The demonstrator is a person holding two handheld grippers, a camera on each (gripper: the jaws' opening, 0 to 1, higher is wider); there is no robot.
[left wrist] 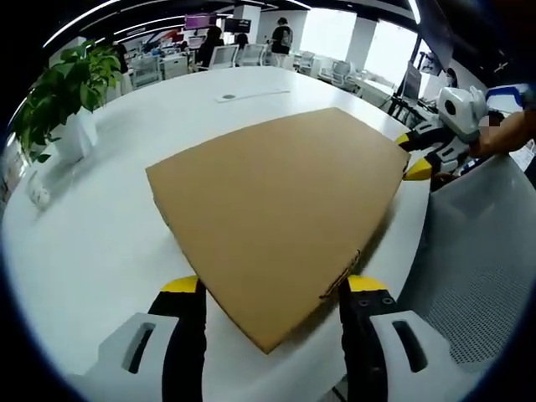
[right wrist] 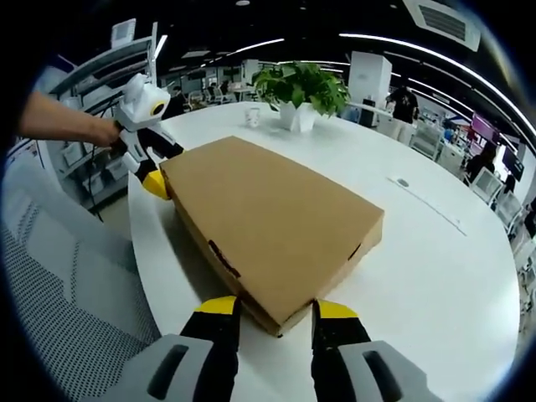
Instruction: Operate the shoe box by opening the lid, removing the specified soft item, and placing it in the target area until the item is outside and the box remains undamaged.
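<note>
Left gripper [left wrist: 272,293] spread wide, jaws straddling the nearest corner of the shoe box [left wrist: 276,209], tips at its edges without clear clamping. Right gripper [right wrist: 276,311] likewise parted around the opposite end's corner [right wrist: 280,322], gripping nothing visibly. Closed, flat, brown cardboard lid on, lying on the white table [left wrist: 100,243] near its edge. Beside the table, grey mesh chair back [left wrist: 486,285]. Farther off, potted plant [left wrist: 63,92] standing well apart from the box, a small white cup [right wrist: 252,116] near it. Beyond, office desks and people in the background.
</note>
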